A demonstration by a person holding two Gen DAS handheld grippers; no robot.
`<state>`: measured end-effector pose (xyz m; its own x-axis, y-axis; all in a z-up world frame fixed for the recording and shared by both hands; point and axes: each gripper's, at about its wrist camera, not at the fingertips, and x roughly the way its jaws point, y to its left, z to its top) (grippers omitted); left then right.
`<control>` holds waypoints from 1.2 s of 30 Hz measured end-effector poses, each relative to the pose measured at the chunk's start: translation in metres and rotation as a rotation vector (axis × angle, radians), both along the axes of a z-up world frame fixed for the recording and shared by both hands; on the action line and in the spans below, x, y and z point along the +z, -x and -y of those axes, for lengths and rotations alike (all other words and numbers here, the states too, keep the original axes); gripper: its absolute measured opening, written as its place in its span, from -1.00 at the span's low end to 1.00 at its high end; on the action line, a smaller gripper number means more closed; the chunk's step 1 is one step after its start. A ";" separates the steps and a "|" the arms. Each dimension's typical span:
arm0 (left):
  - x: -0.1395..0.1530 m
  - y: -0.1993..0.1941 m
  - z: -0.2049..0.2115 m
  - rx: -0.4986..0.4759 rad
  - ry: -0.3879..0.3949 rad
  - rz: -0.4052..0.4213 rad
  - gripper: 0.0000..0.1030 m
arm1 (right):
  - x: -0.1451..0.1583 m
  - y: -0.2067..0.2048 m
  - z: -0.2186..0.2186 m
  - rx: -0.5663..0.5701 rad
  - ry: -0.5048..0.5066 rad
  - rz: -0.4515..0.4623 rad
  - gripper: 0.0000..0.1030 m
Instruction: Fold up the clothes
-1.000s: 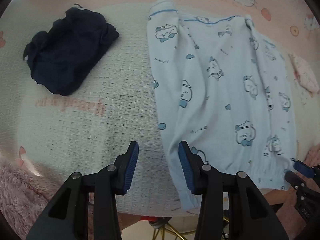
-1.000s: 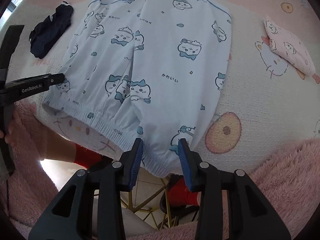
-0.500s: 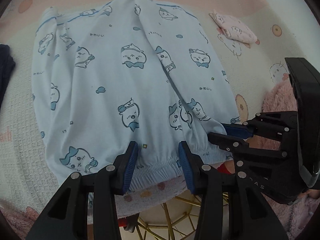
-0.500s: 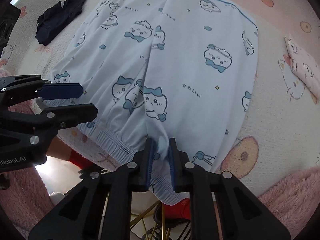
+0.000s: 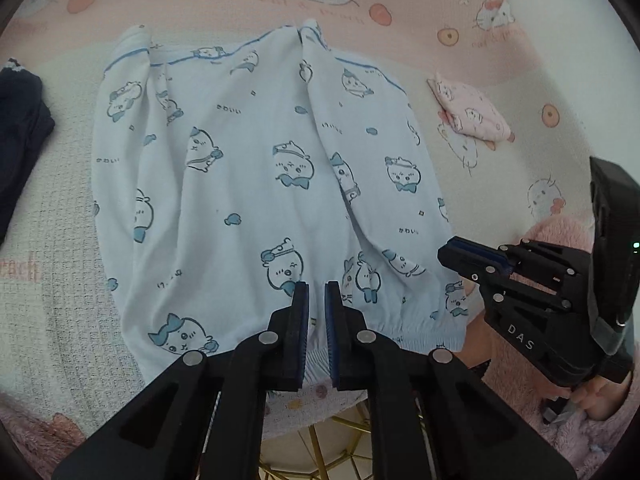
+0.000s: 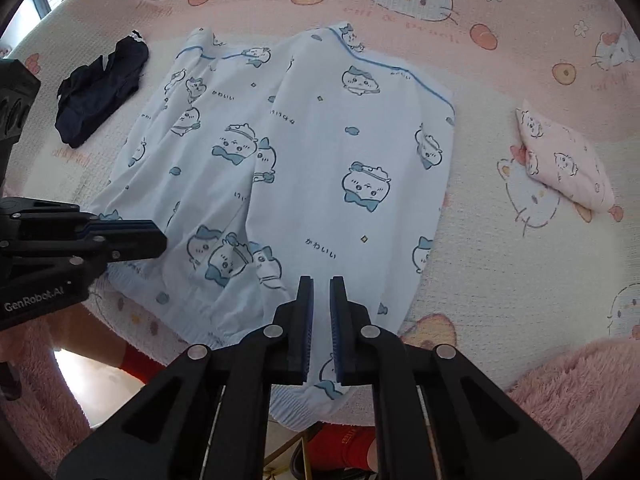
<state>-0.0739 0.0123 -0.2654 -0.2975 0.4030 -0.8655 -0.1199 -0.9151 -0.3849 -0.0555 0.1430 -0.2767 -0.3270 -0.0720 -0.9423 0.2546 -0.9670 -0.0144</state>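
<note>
Step in hand: gripping the elastic waistband of the pale blue pyjama trousers (image 5: pixel 256 184) at two spots, ready for the first fold. Your next move likely calls for lifting both hands together and carrying the near edge toward the far hems, level, so the fabric does not skew.

Item 1. Bed cover (image 6: pixel 500 280): pink and cream waffle-textured cotton with cartoon cat print; it bears everything.

Item 2. Pale blue pyjama trousers: soft thin knit, printed with small blue cartoon figures, laid flat mid-cover, legs side by side, a long crease ridge running between them, gathered waistband hanging at the near edge.

Item 3. Dark navy garment (image 6: pixel 100 92): crumpled heap, well apart on the left of the trousers.

Item 4. Pink folded garment (image 6: pixel 564 160): small flat packet, well apart on the right.

Item 5. Pink fleece sleeve (image 6: pixel 572 380): fluffy pile, yours, at the lower edge.

Item 6. Left gripper (image 5: pixel 316 292): black arms, blue ribbed pads, jaws closing on the waistband near its middle; cloth sits between them.

Item 7. Right gripper (image 6: pixel 320 284): same build, clamped on waistband cloth nearer the right leg.
</note>
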 end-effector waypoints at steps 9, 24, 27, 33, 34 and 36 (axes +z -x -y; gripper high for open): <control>-0.028 0.009 -0.028 -0.046 -0.023 0.093 -0.76 | -0.021 0.000 0.008 0.050 0.075 0.085 -0.62; -0.034 0.008 -0.034 -0.064 0.053 0.047 -0.89 | -0.037 0.007 0.015 0.038 0.110 0.148 -0.94; -0.025 0.012 -0.030 -0.047 0.036 0.016 -0.90 | -0.026 0.009 0.010 0.023 0.105 0.083 -0.96; -0.004 0.019 -0.018 0.001 -0.001 -0.044 -0.89 | -0.005 0.009 0.006 0.011 0.133 -0.026 -0.96; -0.003 0.020 -0.017 0.008 -0.002 -0.050 -0.89 | -0.004 0.010 0.007 0.008 0.133 -0.042 -0.96; -0.004 0.024 -0.015 0.019 -0.008 -0.056 -0.89 | 0.000 0.010 0.008 0.002 0.133 -0.074 -0.96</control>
<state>-0.0978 0.0272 -0.2692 -0.3529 0.4034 -0.8443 -0.1244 -0.9145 -0.3850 -0.0658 0.1347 -0.2771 -0.3953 -0.1950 -0.8976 0.2592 -0.9612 0.0946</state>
